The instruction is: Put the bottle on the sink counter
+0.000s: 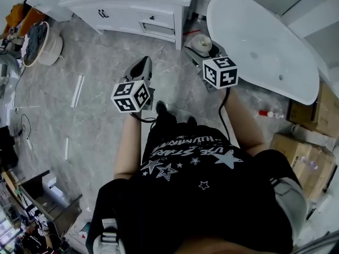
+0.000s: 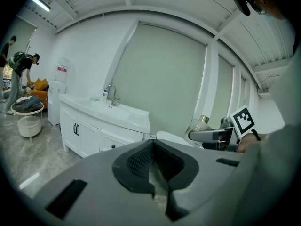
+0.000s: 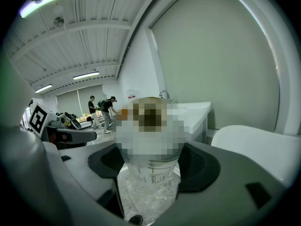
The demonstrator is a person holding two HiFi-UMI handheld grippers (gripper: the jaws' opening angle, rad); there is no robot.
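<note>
A clear bottle [image 3: 149, 173] with a gold cap sits between the pads of my right gripper [image 3: 149, 166], which is shut on it; a mosaic patch covers the bottle's upper part. From the head view the bottle [image 1: 201, 43] is held upright above the floor, between the white sink cabinet [image 1: 132, 7] and a white tub. My left gripper [image 1: 142, 66] hangs to the left of it, jaws together and holding nothing. In the left gripper view the pads [image 2: 141, 161] meet. The sink counter [image 2: 106, 111] with its faucet [image 2: 110, 93] lies ahead of them, and the bottle [image 2: 200, 125] shows at the right.
A white oval tub [image 1: 265, 46] stands at the right. Cardboard boxes [image 1: 304, 152] and a small bottle [image 1: 267, 114] lie on the floor beyond it. A round basket of clothes [image 1: 38, 44] is at far left. People [image 2: 19, 74] stand in the background.
</note>
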